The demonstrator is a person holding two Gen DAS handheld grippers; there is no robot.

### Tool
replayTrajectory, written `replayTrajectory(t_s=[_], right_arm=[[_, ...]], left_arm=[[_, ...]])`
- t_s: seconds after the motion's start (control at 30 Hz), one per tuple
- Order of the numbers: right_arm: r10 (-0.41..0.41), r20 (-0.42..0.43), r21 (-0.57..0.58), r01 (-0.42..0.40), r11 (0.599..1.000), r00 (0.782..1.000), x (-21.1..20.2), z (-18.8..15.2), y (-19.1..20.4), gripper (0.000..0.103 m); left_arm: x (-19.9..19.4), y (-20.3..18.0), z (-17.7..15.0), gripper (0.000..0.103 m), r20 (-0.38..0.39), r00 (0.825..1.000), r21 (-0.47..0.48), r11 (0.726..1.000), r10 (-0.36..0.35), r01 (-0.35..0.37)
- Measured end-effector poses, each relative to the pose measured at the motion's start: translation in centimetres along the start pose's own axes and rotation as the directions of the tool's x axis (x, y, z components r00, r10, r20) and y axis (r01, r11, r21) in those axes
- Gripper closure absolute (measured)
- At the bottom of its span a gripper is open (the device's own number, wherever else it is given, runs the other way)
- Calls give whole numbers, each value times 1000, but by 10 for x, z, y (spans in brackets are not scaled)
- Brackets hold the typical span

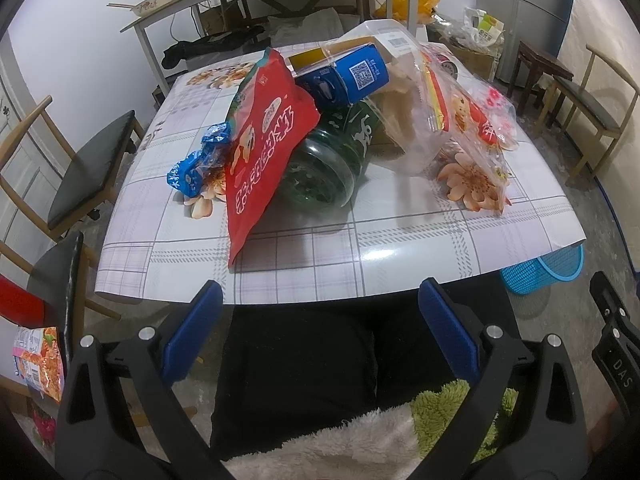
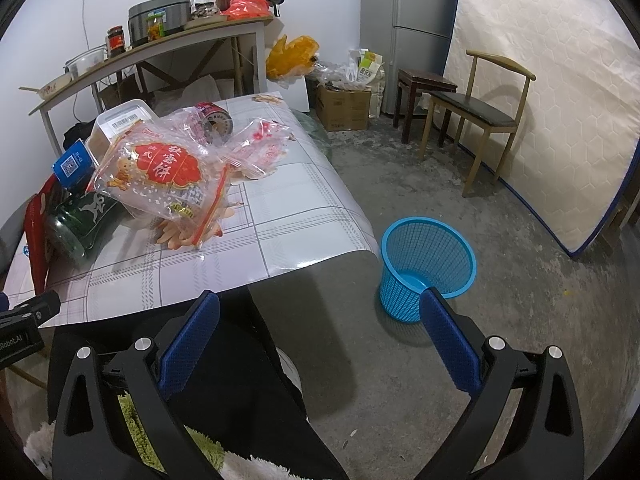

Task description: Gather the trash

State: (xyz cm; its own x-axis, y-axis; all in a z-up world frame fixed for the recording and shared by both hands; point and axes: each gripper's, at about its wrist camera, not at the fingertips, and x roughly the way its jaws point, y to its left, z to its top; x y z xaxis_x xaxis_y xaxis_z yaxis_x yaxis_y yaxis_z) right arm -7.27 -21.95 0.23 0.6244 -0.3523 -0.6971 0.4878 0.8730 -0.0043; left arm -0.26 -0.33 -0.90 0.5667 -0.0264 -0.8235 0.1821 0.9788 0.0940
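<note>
While both the left gripper [image 1: 320, 308] and right gripper [image 2: 320, 316] gape wide and empty, nothing is taken. Red snack bag [image 1: 260, 152] looks light, crinkly, slippery; pinch its near corner; green glass jar [image 1: 324, 168] looks heavy, breakable.

Before us a table [image 1: 400, 240] bearing a heap of trash, snack bag [image 1: 264, 148] leaning on a bottle [image 1: 332, 160] lying on its side, carton [image 1: 352, 74] atop both, clear bags [image 2: 160, 168] to their right, basket [image 2: 428, 260] on the floor right of the table, chair [image 2: 480, 116] behind it.
</note>
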Motion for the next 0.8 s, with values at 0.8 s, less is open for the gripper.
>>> replayTrajectory(t_s=[0.8], right_arm=[[-3, -3, -1, 3, 1000, 1000, 3, 0, 2, 6]], left_arm=[[5, 5, -2, 9, -4, 1000, -13, 1000, 2, -2]])
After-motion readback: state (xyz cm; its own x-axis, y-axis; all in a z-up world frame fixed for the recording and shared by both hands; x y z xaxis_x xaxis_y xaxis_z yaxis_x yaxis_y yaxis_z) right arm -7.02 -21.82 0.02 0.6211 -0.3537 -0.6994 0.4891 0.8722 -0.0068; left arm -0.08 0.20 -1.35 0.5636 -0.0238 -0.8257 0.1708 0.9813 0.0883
